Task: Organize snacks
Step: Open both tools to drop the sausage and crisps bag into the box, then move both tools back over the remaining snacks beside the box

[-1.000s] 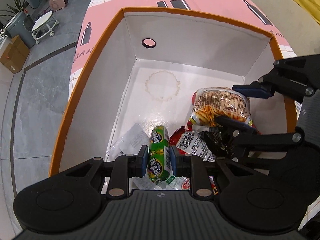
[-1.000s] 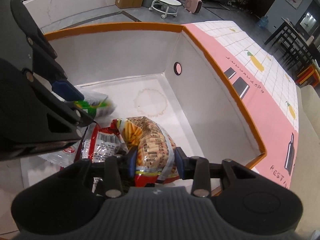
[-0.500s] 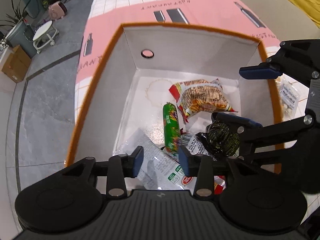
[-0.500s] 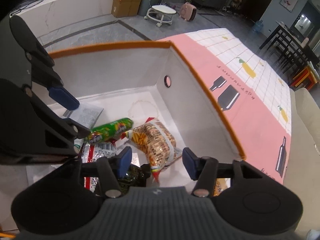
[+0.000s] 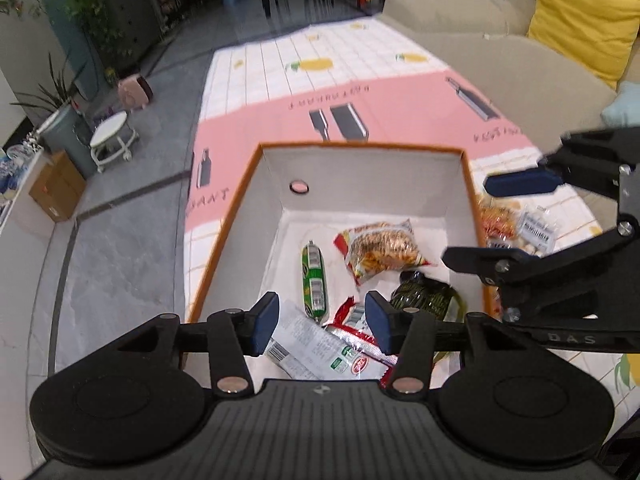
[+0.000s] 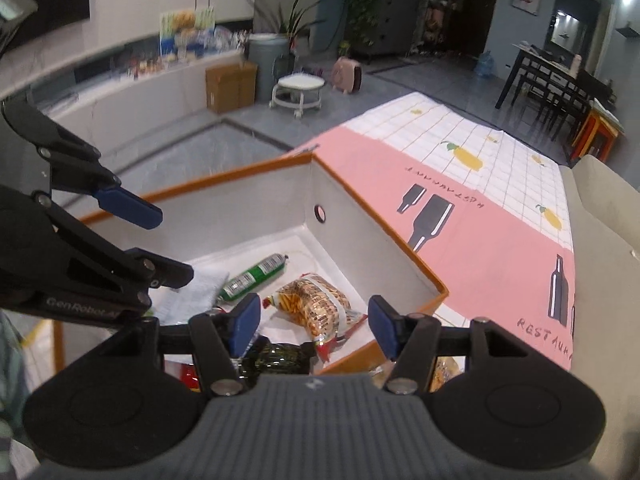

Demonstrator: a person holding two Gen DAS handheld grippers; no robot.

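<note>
A white box with an orange rim (image 5: 224, 240) stands on the table. Inside lie a green sausage stick (image 5: 313, 276), a bag of crackers (image 5: 382, 248), a dark green packet (image 5: 424, 296), a white packet (image 5: 304, 340) and a red packet (image 5: 352, 320). My left gripper (image 5: 322, 322) hangs above the box's near end, its jaws opening, with nothing between them. My right gripper (image 6: 314, 326) stands open above the cracker bag (image 6: 312, 304) and holds nothing. In the right wrist view the sausage (image 6: 256, 272) lies just beyond the bag.
Several more snack packets (image 5: 516, 224) lie on the tablecloth (image 5: 400, 108) to the right of the box. A beige sofa with a yellow cushion (image 5: 580, 16) borders the table's far right. A white stool (image 5: 112, 140) and a cardboard box (image 5: 56, 188) stand on the floor at left.
The left gripper let go of the green sausage and the right gripper let go of the cracker bag. Both items now lie in the box, and both grippers have risen and drawn back.
</note>
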